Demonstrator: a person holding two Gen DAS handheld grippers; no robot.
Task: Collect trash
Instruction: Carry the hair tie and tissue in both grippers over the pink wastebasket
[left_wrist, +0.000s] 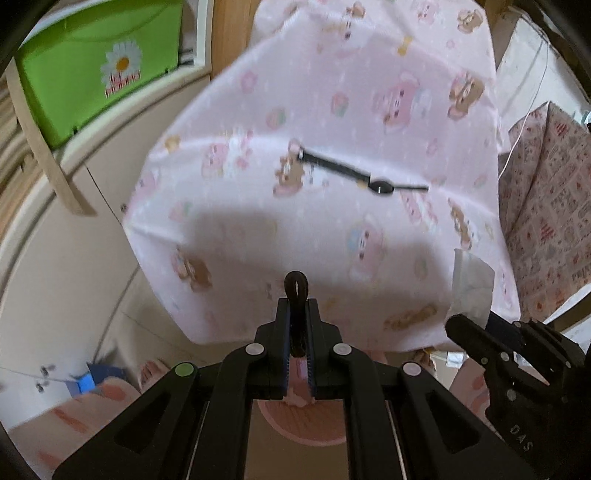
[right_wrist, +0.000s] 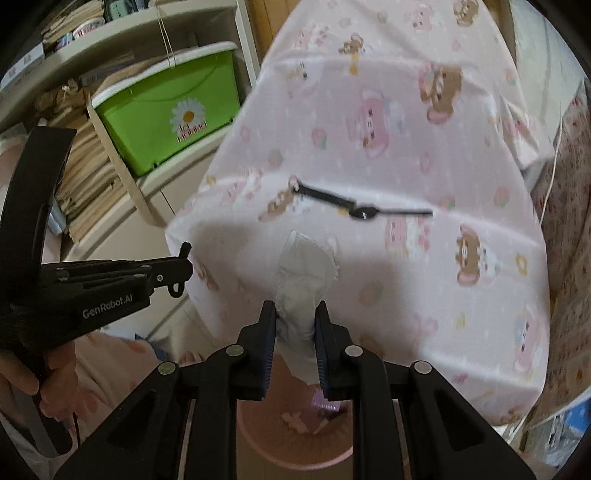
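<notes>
Fingers on the left gripper (left_wrist: 297, 308) are pinched tight on a small dark elastic loop (left_wrist: 296, 285) that sticks up past the tips. Right gripper (right_wrist: 294, 320) has its fingers squeezed narrow around a crumpled white tissue (right_wrist: 304, 273), which pokes out beyond them and hangs below too. Both sit just off the near edge of the table, over a pink bin (right_wrist: 295, 439) on the floor that already has a few scraps in it. Further in, a black pen-like thing (left_wrist: 360, 174) lies near the middle of the pink bear-print tablecloth (left_wrist: 369, 92). Off the left edge there's a green box (right_wrist: 166, 110) with a daisy on a shelf.
</notes>
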